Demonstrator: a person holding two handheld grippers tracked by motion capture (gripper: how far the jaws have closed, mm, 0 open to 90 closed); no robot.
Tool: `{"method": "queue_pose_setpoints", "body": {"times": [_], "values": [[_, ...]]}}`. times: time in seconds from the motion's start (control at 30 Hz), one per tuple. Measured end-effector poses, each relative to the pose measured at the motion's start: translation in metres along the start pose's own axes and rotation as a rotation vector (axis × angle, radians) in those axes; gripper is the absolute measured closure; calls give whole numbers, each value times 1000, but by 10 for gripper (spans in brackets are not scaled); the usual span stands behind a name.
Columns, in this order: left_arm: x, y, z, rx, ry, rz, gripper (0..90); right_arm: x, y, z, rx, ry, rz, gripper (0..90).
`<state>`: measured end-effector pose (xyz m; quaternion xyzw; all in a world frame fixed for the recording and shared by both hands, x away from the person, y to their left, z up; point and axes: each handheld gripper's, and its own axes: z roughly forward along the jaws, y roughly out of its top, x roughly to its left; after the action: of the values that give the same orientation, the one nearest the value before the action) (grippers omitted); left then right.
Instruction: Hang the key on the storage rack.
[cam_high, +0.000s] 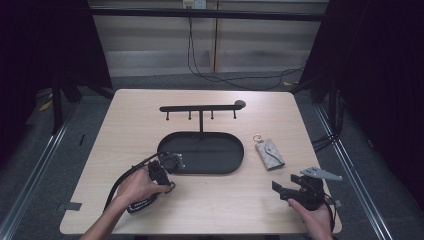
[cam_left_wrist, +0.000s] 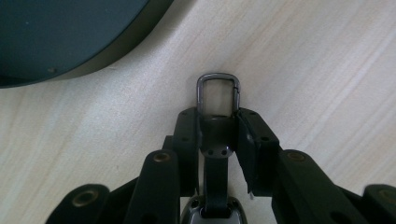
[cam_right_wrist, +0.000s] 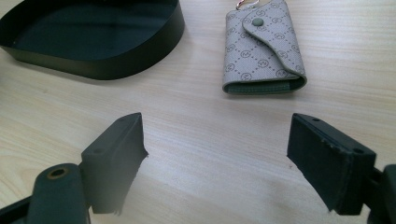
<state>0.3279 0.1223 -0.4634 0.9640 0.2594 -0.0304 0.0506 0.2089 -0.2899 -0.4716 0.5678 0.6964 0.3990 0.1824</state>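
Black strap with metal clasp pinched in left gripper, at seven o'clock off tray. Right gripper spread wide, pouch at twelve o'clock. Could slip out if lifted fast: thin strap, narrow hold.

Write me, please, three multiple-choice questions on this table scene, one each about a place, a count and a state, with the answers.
1. Where does the grey key pouch lie?
A. inside the black oval tray
B. on the table, right of the tray
C. hanging from the hook rack

2. How many hooks hang from the rack's bar?
A. two
B. four
C. six

3. How do the jaws of the left gripper stand?
A. wide open over bare wood
B. shut on the key fob strap
C. shut on the pouch

Answers: 1 B, the pouch rests on the wood beside the black oval tray. 2 B, four pegs show under the bar. 3 B, the pads press the key fob strap below its metal ring, while the right gripper gapes.
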Motion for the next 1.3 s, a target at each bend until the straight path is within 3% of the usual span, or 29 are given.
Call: {"method": "queue_pose_setpoints", "body": {"times": [0.17,0.33,0.37,0.43,0.5,0.73,0.93,1.13,1.3], "values": [[0,-3,0,-24,-7,-19,705,0,0,0,-9,6,-7,176],[3,-3,-1,-11,-22,-10,705,1,1,0,-12,7,-11,164],[4,-4,-2,-26,-26,-32,706,1,0,0,-12,10,-11,156],[6,-5,-6,-30,-30,-30,705,1,0,0,-10,10,-16,153],[6,-6,-9,-43,-28,-57,705,2,0,0,-8,11,-19,152],[7,-10,-15,-60,-40,-61,706,1,0,-1,-13,14,-22,148],[12,-16,-26,-86,-52,-48,706,1,0,-2,-11,18,-16,146],[16,-20,-37,-106,-42,-89,706,1,0,-1,-10,19,-18,148],[18,-23,-46,-111,-39,-82,706,1,0,-1,-9,18,-16,148]]}}
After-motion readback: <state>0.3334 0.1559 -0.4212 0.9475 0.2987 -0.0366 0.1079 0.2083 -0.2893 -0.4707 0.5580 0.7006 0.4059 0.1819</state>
